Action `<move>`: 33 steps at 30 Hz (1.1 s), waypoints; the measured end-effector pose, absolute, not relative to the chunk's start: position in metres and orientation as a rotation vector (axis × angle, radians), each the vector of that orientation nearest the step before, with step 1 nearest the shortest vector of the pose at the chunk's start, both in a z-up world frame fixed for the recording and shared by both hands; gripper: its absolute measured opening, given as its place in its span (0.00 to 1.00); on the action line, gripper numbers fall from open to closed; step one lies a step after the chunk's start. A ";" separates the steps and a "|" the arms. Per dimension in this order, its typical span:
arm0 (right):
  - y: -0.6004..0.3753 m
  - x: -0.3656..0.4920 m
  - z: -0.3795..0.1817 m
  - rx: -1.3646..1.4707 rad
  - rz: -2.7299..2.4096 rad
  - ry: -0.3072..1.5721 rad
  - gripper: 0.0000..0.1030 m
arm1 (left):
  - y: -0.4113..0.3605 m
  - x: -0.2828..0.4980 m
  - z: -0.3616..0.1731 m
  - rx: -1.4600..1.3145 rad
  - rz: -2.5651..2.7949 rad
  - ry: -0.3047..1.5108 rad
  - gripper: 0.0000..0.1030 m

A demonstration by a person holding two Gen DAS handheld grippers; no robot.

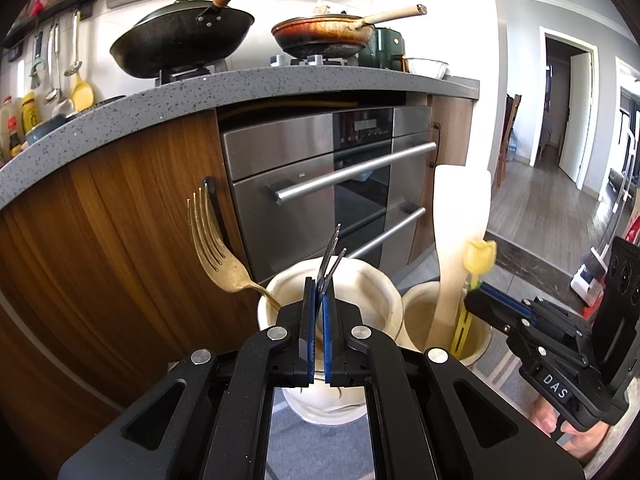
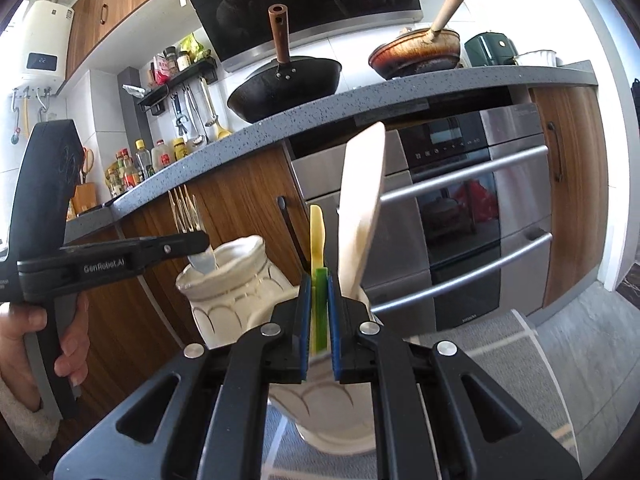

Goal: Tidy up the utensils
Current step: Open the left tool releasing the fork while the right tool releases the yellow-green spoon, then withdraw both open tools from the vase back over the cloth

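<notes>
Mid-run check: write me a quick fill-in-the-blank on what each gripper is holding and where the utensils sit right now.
1. The left gripper is shut on a silver ____ above the left jar.
2. The right gripper grips a utensil with a ____ handle and a yellow top.
3. The wooden spatula stands in the ____ jar.
4. The gold fork leans out of the ____ jar.

Missing words: fork; green; right; left

You see a tarnished brass-coloured metal fork [image 1: 218, 248] beside a glossy cream ceramic jar [image 1: 372, 292]. The pale wooden spatula [image 2: 362, 216] looks matt and smooth. Behind them stand a brushed steel oven front [image 1: 304, 160] and a speckled grey stone desk [image 1: 200, 92].
</notes>
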State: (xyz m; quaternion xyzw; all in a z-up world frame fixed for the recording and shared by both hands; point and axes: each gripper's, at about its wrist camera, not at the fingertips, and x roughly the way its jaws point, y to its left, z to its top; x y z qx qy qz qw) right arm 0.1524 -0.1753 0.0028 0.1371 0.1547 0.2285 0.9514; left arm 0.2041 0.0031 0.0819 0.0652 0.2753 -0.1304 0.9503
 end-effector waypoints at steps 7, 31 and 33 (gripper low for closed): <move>-0.178 0.143 0.001 0.264 0.444 0.342 0.08 | 0.007 0.204 0.084 0.087 -0.270 0.592 0.05; -0.173 0.085 0.019 0.235 0.546 0.458 0.95 | 0.056 0.106 0.089 0.053 -0.152 0.552 0.75; -0.169 0.079 0.017 0.215 0.549 0.476 0.95 | 0.063 0.099 0.075 0.055 -0.127 0.583 0.75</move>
